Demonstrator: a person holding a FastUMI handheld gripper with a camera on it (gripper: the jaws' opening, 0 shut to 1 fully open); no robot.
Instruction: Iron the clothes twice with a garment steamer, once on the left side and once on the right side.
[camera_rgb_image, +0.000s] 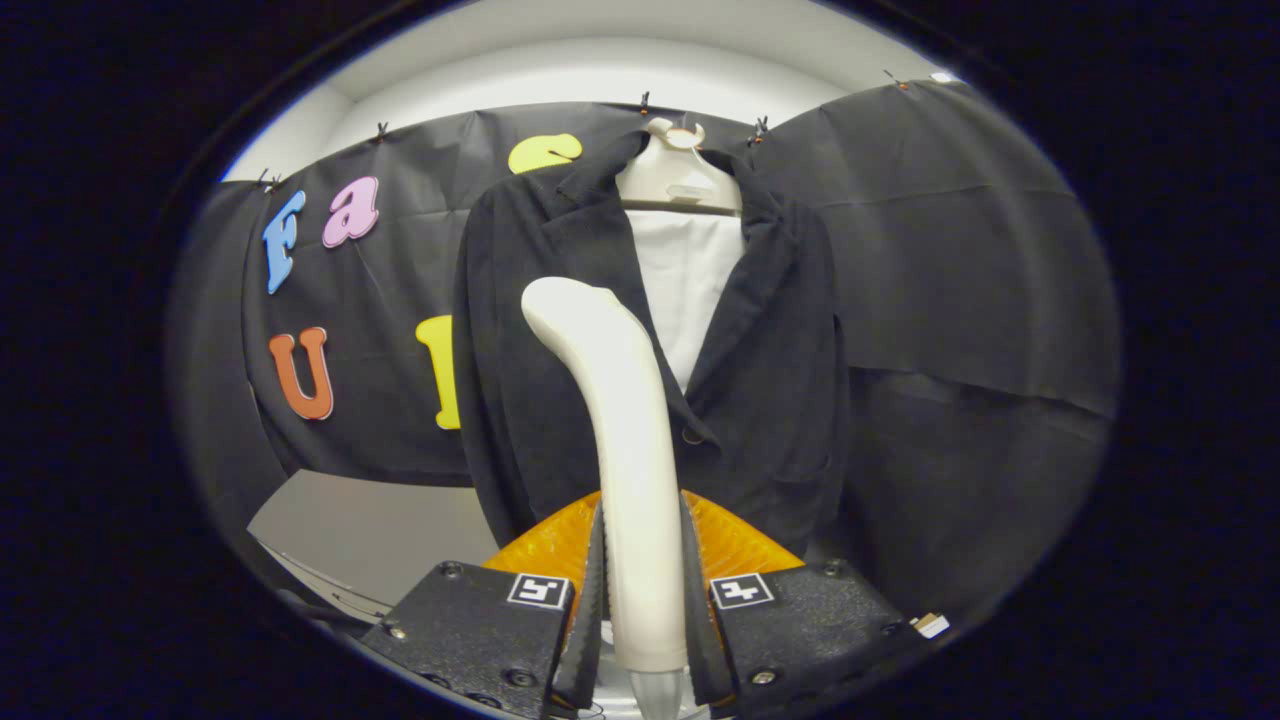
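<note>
The garment steamer (620, 440) stands upright at frame centre, clamped between both fingers of the gripper (642, 590). Beyond it, a dark jacket (780, 400) hangs on a pale hanger (678, 175).

One steamer (628, 470) stands clamped between the two fingers (590, 600) of one gripper (640, 610), facing one dark jacket (780, 380) on one pale hanger (675, 175), with one white panel (690, 280) showing between its two lapels.

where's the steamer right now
In the gripper view, the garment steamer stands upright, clamped between the tongs, its head just ahead of the hanging dark jacket.
</note>
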